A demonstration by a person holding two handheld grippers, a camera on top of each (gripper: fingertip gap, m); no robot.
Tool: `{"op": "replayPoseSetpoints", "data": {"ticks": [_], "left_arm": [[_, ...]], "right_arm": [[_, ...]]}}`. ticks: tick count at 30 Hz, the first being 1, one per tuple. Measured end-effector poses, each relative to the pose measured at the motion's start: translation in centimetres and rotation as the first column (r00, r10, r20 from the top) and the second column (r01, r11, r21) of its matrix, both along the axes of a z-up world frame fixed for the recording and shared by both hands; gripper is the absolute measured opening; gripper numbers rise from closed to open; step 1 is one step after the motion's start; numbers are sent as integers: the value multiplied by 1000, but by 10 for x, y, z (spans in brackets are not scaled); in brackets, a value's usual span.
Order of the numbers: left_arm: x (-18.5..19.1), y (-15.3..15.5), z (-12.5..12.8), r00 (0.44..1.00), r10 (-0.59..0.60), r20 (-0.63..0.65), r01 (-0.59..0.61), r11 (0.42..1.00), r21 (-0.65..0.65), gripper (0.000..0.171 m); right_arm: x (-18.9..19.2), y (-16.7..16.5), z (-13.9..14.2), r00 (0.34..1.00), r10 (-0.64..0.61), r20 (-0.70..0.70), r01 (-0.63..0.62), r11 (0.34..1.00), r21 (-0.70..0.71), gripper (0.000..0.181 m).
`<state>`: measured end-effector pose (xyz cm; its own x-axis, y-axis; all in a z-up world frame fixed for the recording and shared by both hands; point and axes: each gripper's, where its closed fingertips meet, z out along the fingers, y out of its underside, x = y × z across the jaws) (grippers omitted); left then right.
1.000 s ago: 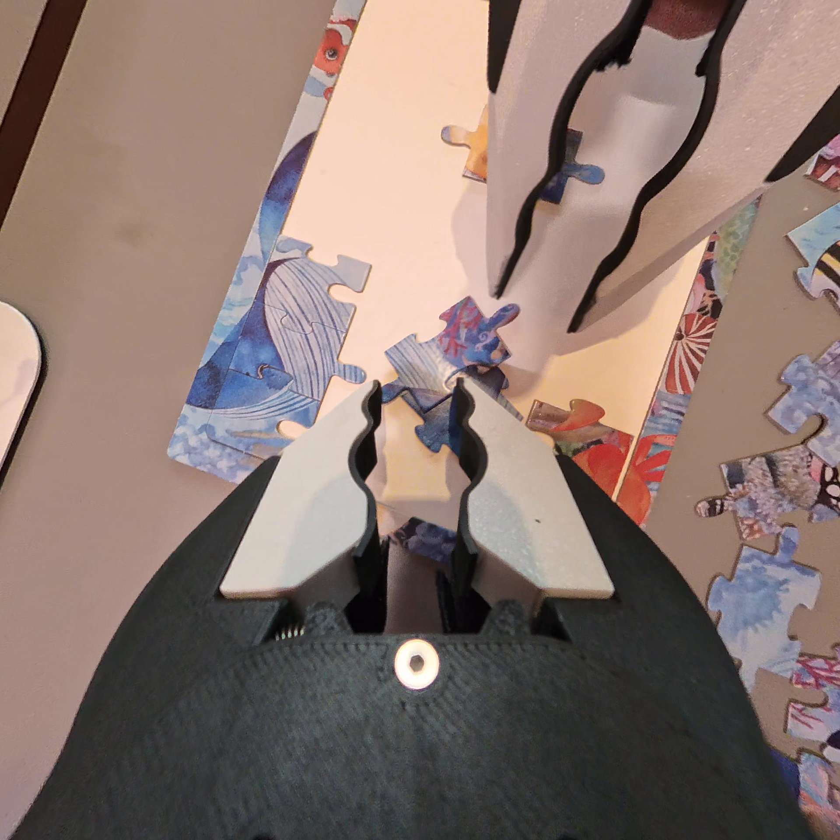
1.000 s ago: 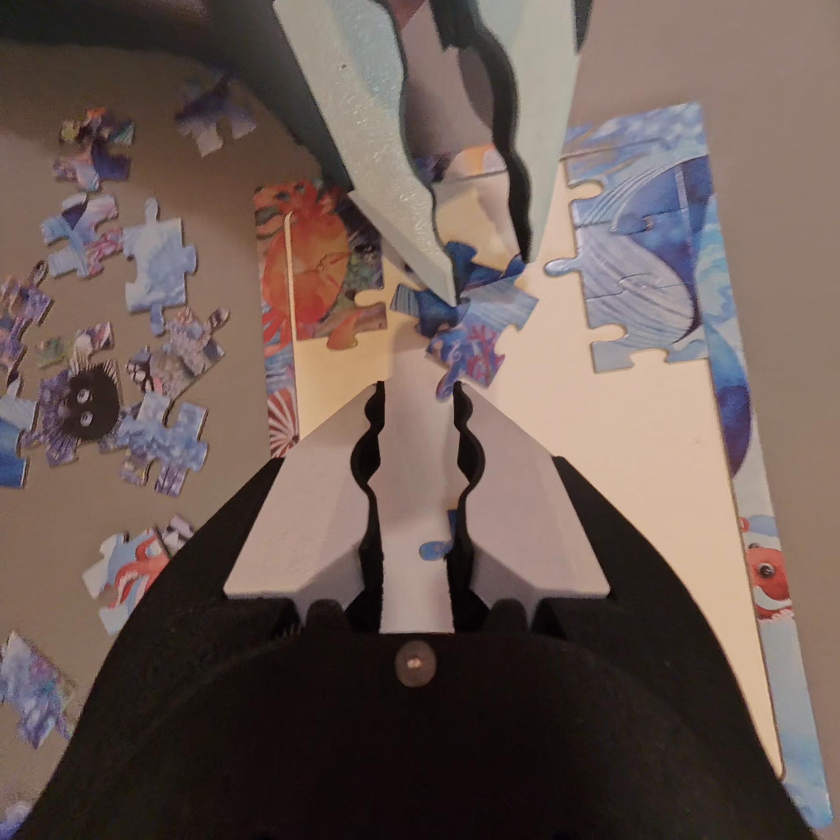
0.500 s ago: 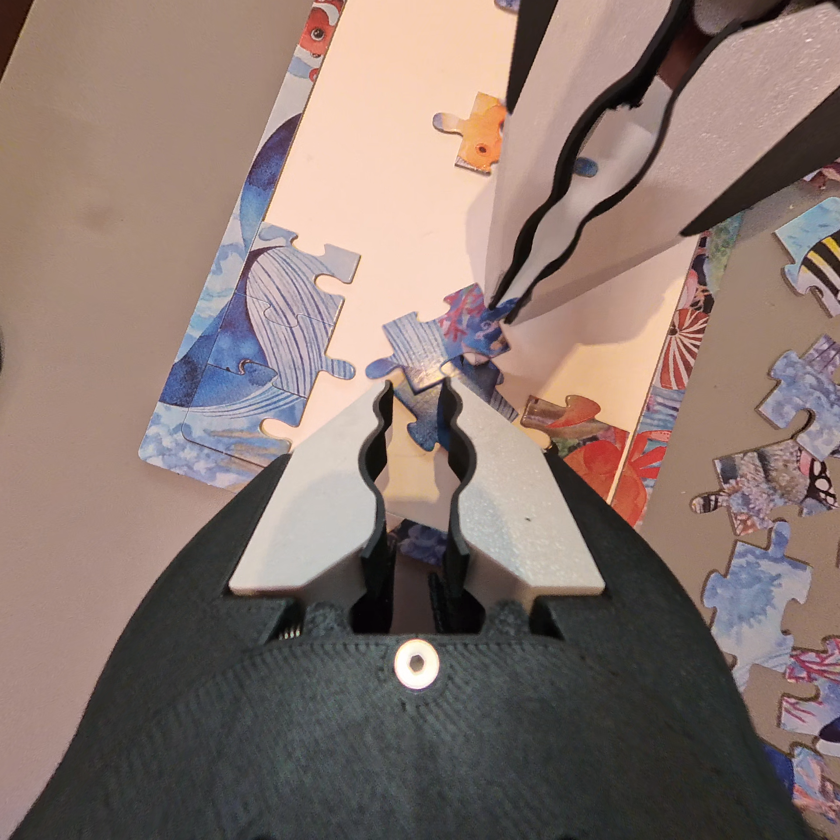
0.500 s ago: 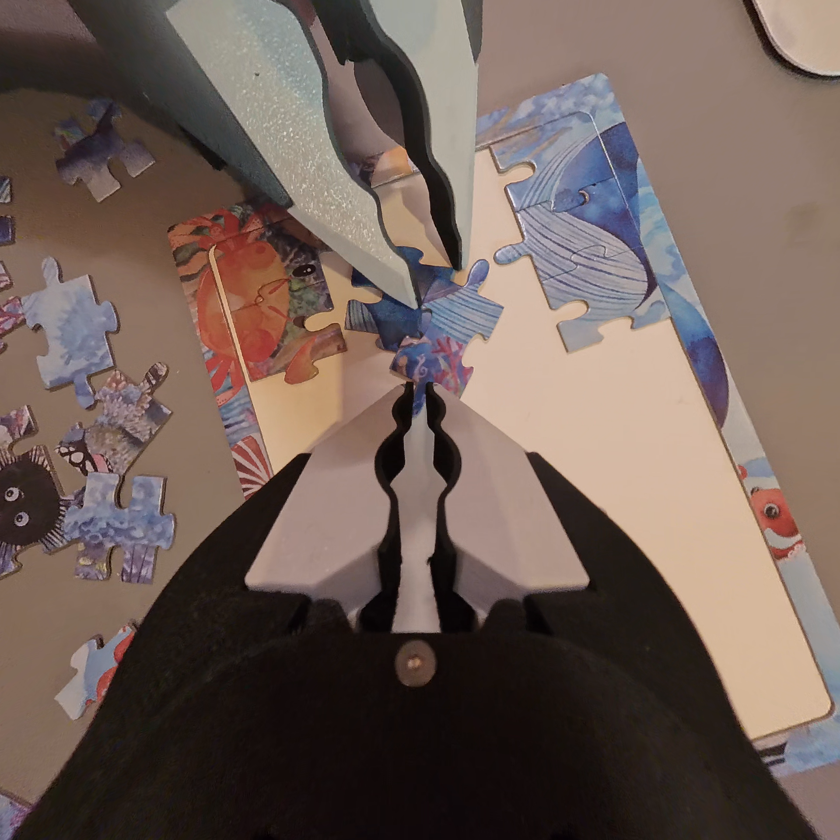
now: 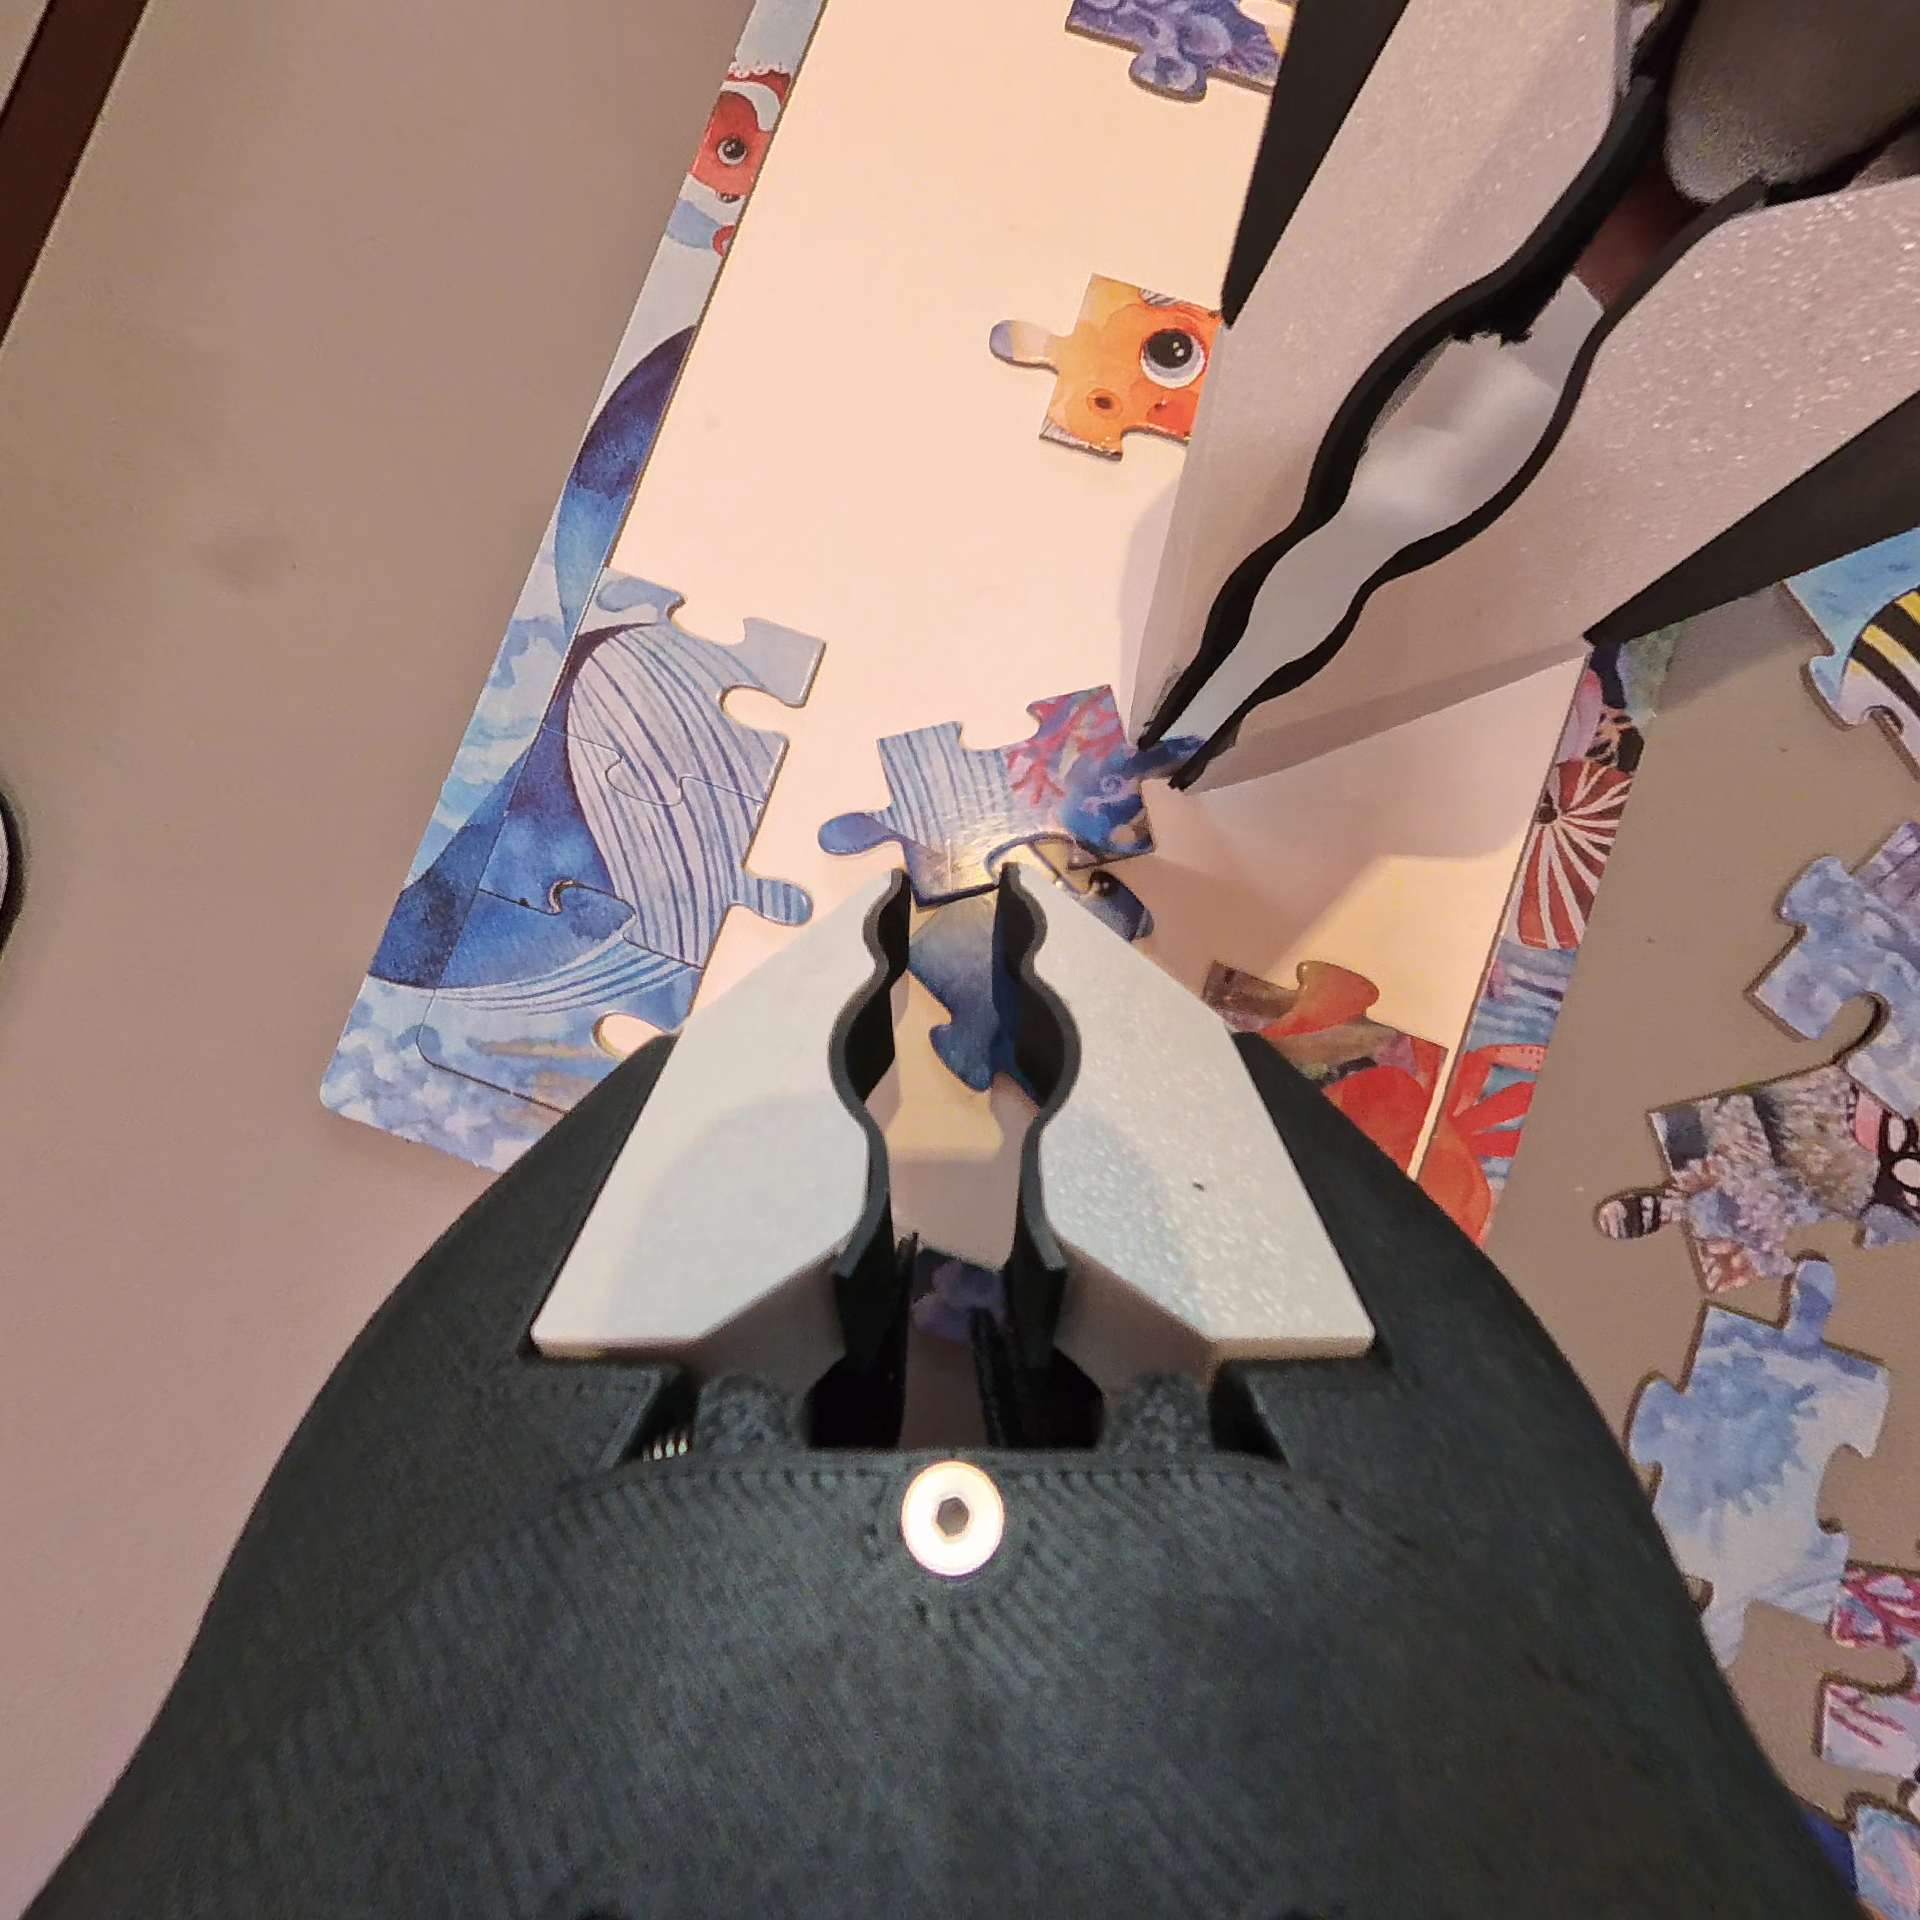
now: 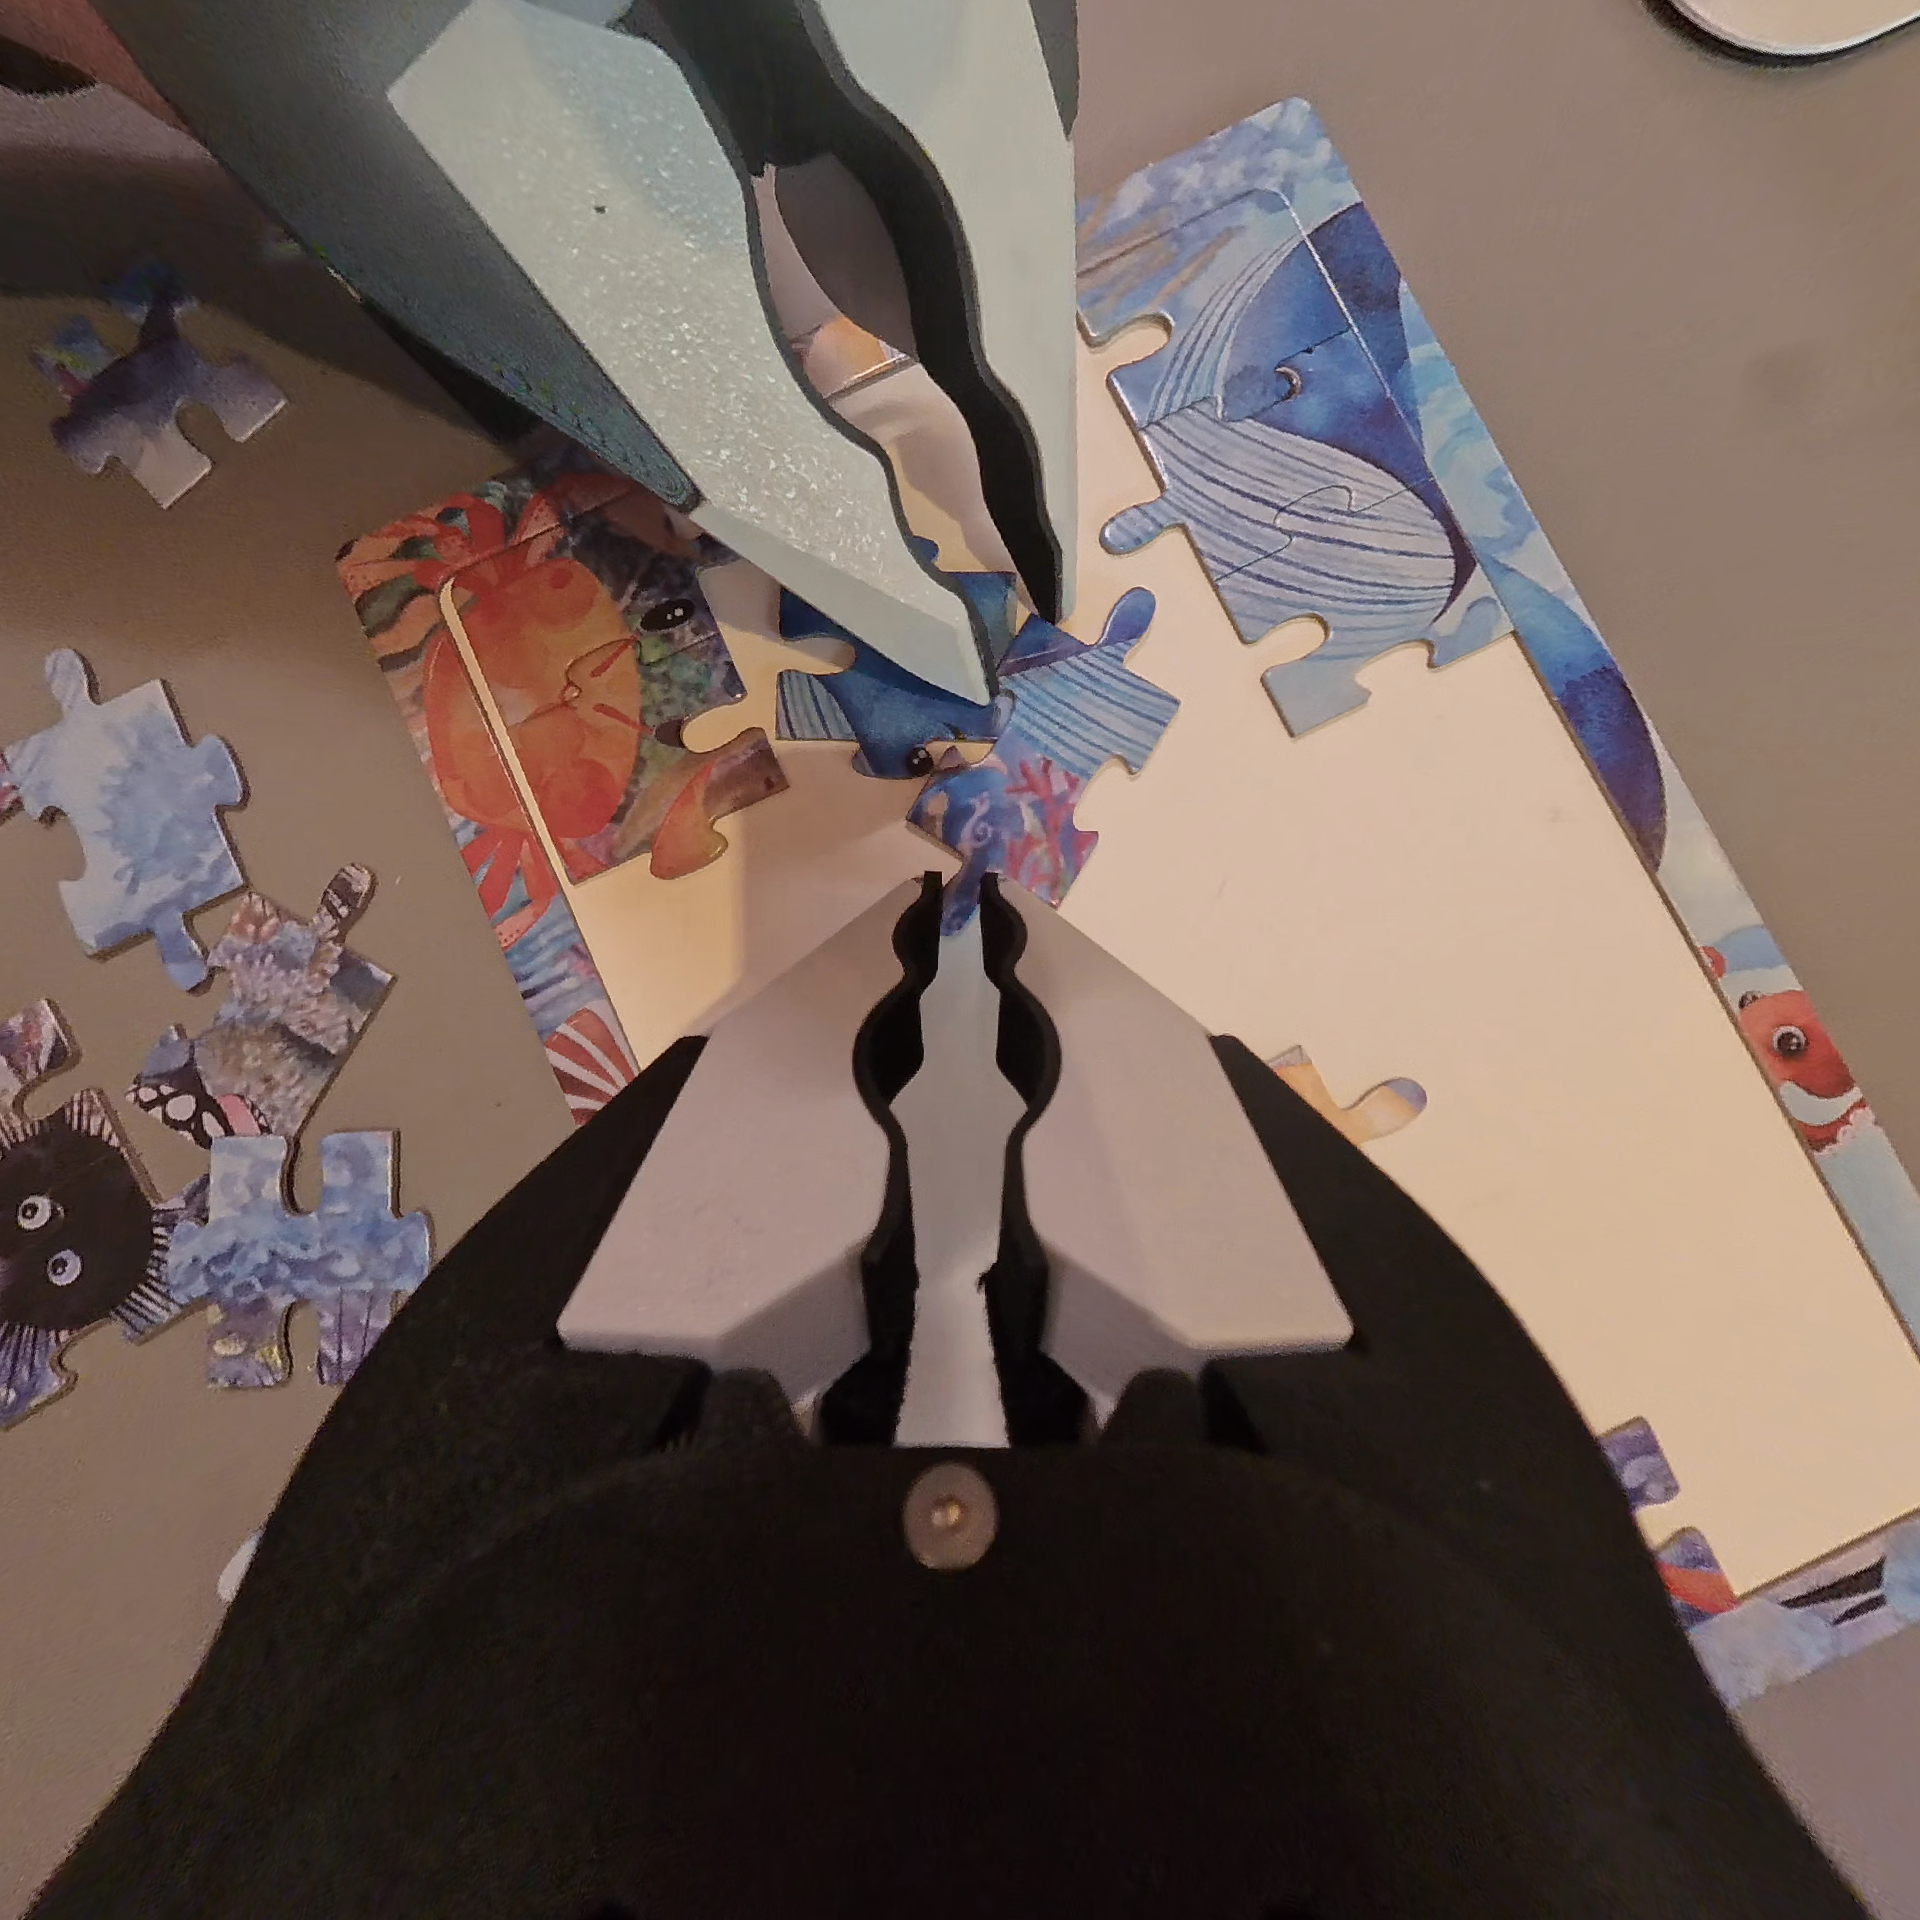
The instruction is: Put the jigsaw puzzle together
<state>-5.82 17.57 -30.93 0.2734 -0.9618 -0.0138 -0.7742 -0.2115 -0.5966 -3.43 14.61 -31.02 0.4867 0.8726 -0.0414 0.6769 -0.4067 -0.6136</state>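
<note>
Frame left: whale section (image 5: 623, 831), seated in puzzle tray (image 5: 935, 520). Centre: striped-and-coral piece (image 5: 997, 795), overlapping dark blue piece (image 5: 966, 987); our left gripper (image 5: 951, 883) slightly spread at their overlap, grip unclear. Right: our right gripper (image 6: 961, 883) nips the coral tab. We judge the card light, thin, bendable; hold edges.

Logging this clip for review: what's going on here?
A person is assembling a jigsaw with two handheld claws. The right claw pinches the tab of a striped coral piece in the middle of the tray; the left claw straddles the dark blue piece beside it, grip unclear. A whale section and a crab section sit at opposite edges; loose pieces wait on the table.
</note>
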Motion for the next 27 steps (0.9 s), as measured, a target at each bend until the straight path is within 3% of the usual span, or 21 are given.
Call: {"op": "replayPoseSetpoints", "data": {"ticks": [9,18,27], "left_arm": [[1,6,1,1000,23,14,-23,999,25,19],[-8,10,21,992,40,118,-37,999,-27,20],[11,12,-2,999,33,38,-34,999,24,16]], "right_arm": [[-1,3,1,998,-40,-37,43,997,69,4],[10,14,15,989,-117,-95,124,990,71,4],[11,25,2,956,-244,-160,246,969,-6,5]]}}
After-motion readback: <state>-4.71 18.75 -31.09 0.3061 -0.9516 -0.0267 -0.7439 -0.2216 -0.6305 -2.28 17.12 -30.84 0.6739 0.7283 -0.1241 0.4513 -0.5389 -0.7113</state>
